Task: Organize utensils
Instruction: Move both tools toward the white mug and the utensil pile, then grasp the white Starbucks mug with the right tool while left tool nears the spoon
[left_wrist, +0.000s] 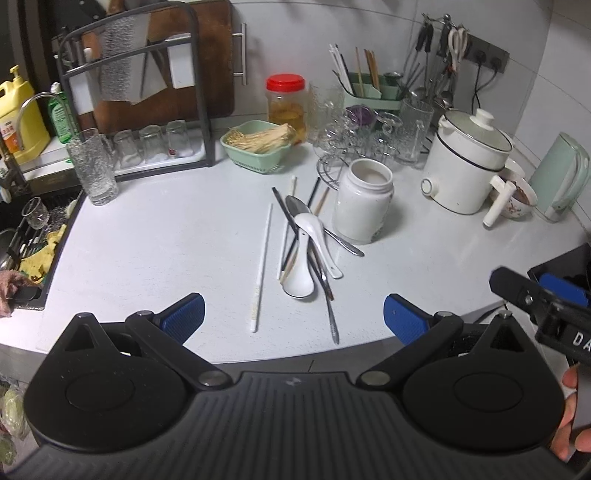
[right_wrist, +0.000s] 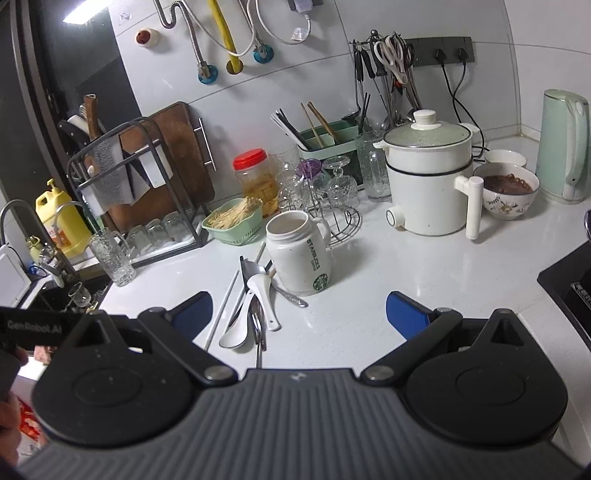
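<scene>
- The left gripper fills the lower part of the left wrist view, its blue-padded fingers spread wide and holding nothing, above the near edge of the white bench.
- The right gripper sits low in the right wrist view, likewise spread wide and empty.
- A loose pile of utensils lies in the middle of the bench: two white ceramic soup spoons, a steel spoon, and dark and pale chopsticks crossed under them.
- A single long white chopstick lies just left of the pile, apart from it.
- An open white ceramic Starbucks mug stands upright just right of the pile, touching or nearly touching the steel spoon's handle.
- Behind, in the upper centre, stand a green plastic basket of pale sticks, a red-lidded clear jar and a green utensil caddy with chopsticks.
- At the right stand a white electric cooking pot with a lid and a pale green kettle.
- A textured glass tumbler stands at the left beside a dark wire dish rack.
</scene>
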